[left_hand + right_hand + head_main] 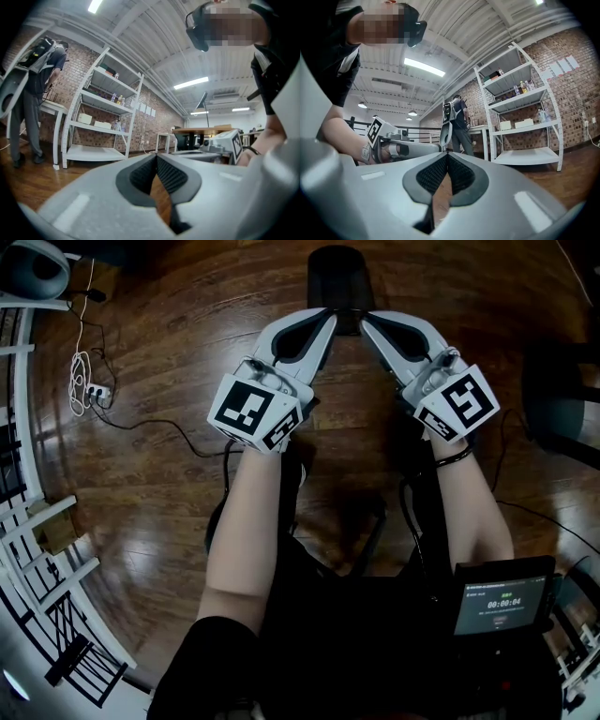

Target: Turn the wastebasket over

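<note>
The wastebasket (339, 277) is a dark bin on the wood floor at the top middle of the head view. My left gripper (325, 321) reaches toward its near left side and my right gripper (367, 322) toward its near right side. I cannot tell whether either tip touches the bin. The left gripper (156, 156) is shut, pads meeting at the tip with nothing between them. The right gripper (447, 155) is likewise shut and empty. Neither gripper view shows the wastebasket. Each gripper view shows the other gripper, the right gripper (226, 142) and the left gripper (393, 140).
A cable and power strip (90, 388) lie on the floor at left, by a white rack (33, 549). A dark chair (562, 409) stands at right. A timer screen (502, 601) sits near my right arm. White shelving (101, 122) and a standing person (35, 93) are further off.
</note>
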Available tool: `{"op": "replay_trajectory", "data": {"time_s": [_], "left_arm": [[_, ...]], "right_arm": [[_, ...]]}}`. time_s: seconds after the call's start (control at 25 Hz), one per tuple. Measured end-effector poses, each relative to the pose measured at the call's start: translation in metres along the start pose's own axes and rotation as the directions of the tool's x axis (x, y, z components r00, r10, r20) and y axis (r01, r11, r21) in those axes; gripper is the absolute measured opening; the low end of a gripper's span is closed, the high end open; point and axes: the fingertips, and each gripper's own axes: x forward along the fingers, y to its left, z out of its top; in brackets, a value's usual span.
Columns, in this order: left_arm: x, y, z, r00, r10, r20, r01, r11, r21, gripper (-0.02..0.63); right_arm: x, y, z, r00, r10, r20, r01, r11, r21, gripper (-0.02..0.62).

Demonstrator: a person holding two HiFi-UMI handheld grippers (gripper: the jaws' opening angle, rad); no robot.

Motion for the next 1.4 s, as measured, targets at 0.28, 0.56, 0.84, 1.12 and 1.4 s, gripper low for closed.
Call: {"op": "replay_trajectory", "data": {"time_s": [0.28, 0.56, 0.84, 1.12, 1.4], "left_arm": [[0.026, 0.025, -0.012, 1.000, 0.004, -0.018, -0.004, 1.000, -0.013, 0.002], [0.028, 0.035, -0.012, 1.000, 0.002, -0.028, -0.003, 1.000, -0.009, 0.002], [0.032, 0.037, 0.000, 1.000, -0.003, -0.004, 0.003, 1.000, -0.011, 0.002], [0.034, 0.043, 0.002, 1.000, 0.001, -0.009, -0.001, 1.000, -0.010, 0.002], [0.042, 0.049, 0.007, 1.000, -0.008, 0.002, 0.008, 1.000, -0.008, 0.002]], "right_arm": [[0.016, -0.034, -0.010, 1.000, -0.004, -0.005, 0.004, 1.000, 0.021, 0.009], [0.024, -0.042, -0.010, 1.000, -0.013, -0.008, 0.013, 0.999, 0.035, 0.009], [0.028, -0.044, -0.009, 1.000, -0.010, -0.017, 0.010, 1.000, 0.014, 0.009], [0.036, -0.047, -0.004, 1.000, -0.011, -0.013, 0.011, 1.000, 0.014, 0.009], [0.040, -0.053, -0.008, 1.000, -0.012, -0.025, 0.012, 1.000, 0.008, 0.011]]}}
